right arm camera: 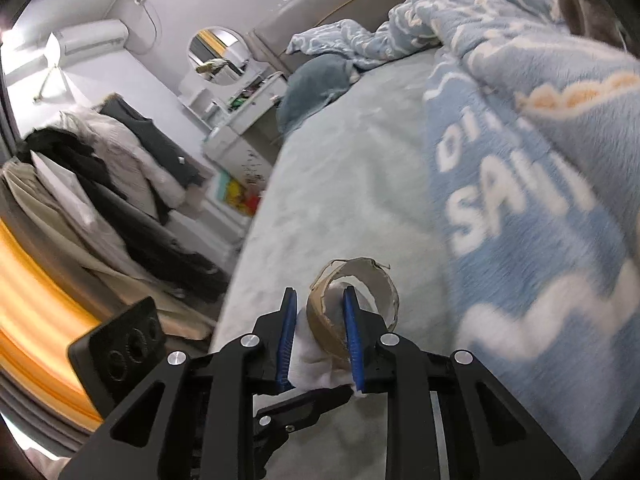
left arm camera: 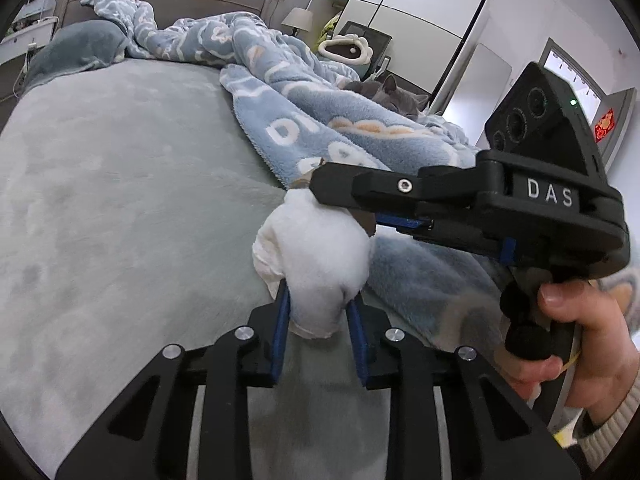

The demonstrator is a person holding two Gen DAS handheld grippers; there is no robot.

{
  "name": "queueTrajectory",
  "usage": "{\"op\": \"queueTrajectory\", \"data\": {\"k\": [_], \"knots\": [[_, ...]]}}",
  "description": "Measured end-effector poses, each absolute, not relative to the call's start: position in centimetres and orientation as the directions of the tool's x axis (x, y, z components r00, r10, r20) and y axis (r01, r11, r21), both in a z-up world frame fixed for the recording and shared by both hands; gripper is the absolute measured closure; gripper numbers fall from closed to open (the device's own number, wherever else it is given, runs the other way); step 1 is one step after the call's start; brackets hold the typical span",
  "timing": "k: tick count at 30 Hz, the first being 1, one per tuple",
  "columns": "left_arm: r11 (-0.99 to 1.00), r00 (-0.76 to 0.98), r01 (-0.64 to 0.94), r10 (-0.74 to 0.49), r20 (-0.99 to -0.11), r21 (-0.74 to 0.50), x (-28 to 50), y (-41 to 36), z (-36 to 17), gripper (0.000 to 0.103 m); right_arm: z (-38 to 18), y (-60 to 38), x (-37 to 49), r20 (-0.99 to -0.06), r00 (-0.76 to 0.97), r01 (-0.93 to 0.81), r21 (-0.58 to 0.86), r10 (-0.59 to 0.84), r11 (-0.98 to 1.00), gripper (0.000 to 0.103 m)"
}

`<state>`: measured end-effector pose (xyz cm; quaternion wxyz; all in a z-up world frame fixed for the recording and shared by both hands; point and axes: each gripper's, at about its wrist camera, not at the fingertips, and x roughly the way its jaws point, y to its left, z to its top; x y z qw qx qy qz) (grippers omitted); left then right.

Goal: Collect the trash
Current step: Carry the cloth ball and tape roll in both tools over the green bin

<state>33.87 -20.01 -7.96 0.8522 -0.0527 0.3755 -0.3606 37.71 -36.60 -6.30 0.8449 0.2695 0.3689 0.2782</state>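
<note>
My left gripper [left arm camera: 320, 312] is shut on a crumpled white tissue wad [left arm camera: 316, 248], held above the grey bed sheet [left arm camera: 120, 184]. My right gripper [right arm camera: 320, 340] is shut on the wall of a brown cardboard toilet roll tube [right arm camera: 324, 320], one blue finger inside the tube and one outside; the white tissue [right arm camera: 316, 368] sits just below it. In the left wrist view the right gripper's black fingers [left arm camera: 348, 188] press against the top of the tissue wad, and a bit of the tube [left arm camera: 300, 182] shows at their tip. The two grippers are close together over the bed.
A blue fleece blanket [left arm camera: 320, 120] lies rumpled on the bed, with a grey cat [left arm camera: 384, 94] resting beside it. A grey pillow [left arm camera: 76, 50] lies at the headboard. A dresser with a round mirror [right arm camera: 236, 108] and a pile of clothes [right arm camera: 120, 176] stand beside the bed.
</note>
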Motion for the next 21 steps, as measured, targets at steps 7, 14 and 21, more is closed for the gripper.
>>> {"op": "queueTrajectory", "data": {"k": [7, 14, 21], "knots": [[0.756, 0.468, 0.551, -0.63, -0.62, -0.353, 30.4, -16.5, -6.6, 0.074, -6.3, -34.7, 35.3, -0.427, 0.508, -0.277, 0.741, 0.748, 0.611, 0.079], [0.787, 0.492, 0.521, -0.593, -0.637, -0.331, 26.2, -13.6, -5.7, 0.074, -6.8, -32.4, 31.6, -0.377, 0.495, -0.225, 0.814, 0.783, 0.535, 0.079], [0.824, 0.512, 0.465, -0.549, -0.66, -0.324, 22.9, -10.0, -5.5, 0.074, -8.0, -31.0, 29.1, -0.326, 0.512, -0.157, 0.874, 0.795, 0.46, 0.079]]}}
